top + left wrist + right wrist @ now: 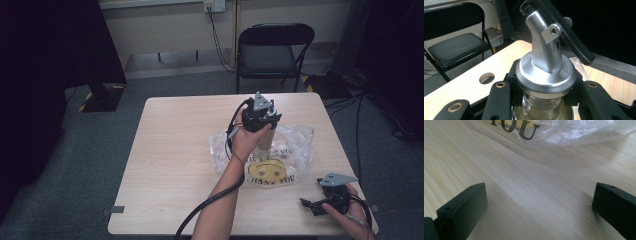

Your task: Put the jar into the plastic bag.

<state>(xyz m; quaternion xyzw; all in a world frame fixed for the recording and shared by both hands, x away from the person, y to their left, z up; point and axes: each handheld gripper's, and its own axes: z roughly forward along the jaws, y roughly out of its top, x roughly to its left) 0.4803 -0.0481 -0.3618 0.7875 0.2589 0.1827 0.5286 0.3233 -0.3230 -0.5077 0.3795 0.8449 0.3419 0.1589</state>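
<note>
Glass bottle (264,139) stands on the plastic bag (295,145) right of the table's (170,150) centre, the left gripper (262,120) clamped around its neck. Right gripper (312,205) rests wide open near the table's near right corner, bare wood ahead.

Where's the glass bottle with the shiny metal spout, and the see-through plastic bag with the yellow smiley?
glass bottle with metal spout (545,75), left gripper view, on its silver cap.
clear plastic smiley bag (295,142), high view, on its crinkled right side.

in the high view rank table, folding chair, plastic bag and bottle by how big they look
1. table
2. plastic bag and folding chair: look alike, and the chair stands farther off, so unranked
3. bottle, partly hidden by the left gripper
</note>
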